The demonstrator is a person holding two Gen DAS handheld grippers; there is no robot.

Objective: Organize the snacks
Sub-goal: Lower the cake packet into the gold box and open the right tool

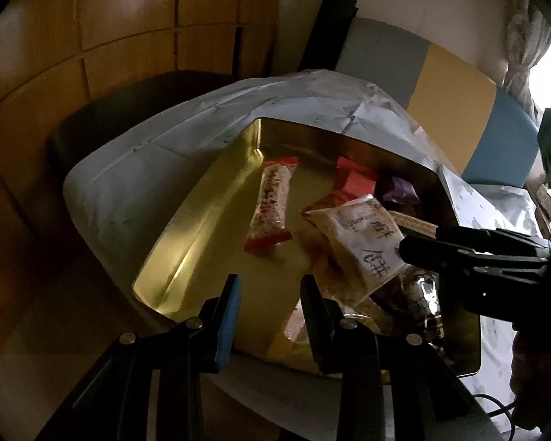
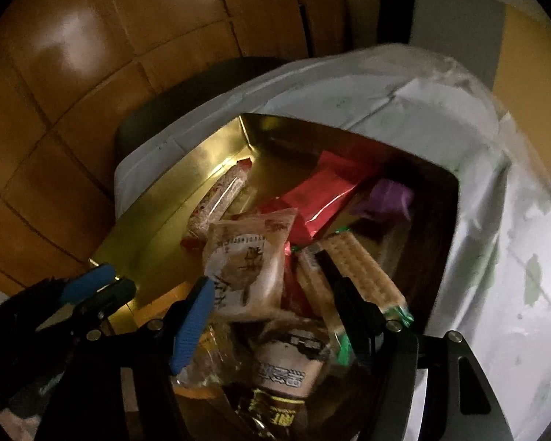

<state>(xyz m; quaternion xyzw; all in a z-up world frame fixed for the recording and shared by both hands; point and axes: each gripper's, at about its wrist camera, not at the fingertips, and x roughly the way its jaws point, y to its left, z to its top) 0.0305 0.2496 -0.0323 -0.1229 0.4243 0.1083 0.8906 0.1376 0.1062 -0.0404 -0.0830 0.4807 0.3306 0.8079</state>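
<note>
Behind everything we see wooden panelling (image 1: 92, 36) filling the upper left of both views, and a dark chair (image 1: 103, 117) tucked against a surface covered with a pale cloth (image 1: 136, 169). On that cloth sits a gold tin (image 1: 187, 228), its shiny floor bare on the left side and crowded with snacks on the right.

In the left wrist view, going left to right: the left gripper (image 1: 270, 294) rises from the bottom centre over the tin's bare floor, its jaws a little apart with nothing between them. Just right of centre a red-ended bar (image 1: 272, 205) lies alone on the gold floor. Beside it a cream packet (image 1: 363, 242) with dark writing rests tilted on the heap; behind it are a red packet (image 1: 356, 180) and a purple packet (image 1: 400, 189) by the far wall. At the right edge the right gripper (image 1: 470, 253) reaches in over the heap.

In the right wrist view, the left gripper (image 2: 99, 286) shows at lower left by the tin's near rim. The right gripper (image 2: 272, 301) hangs over the heap, jaws spread, pads pressing on nothing we can see; the cream packet (image 2: 246, 264) lies partly between them. To the right lies a cracker pack (image 2: 363, 272), touching the right jaw.
</note>
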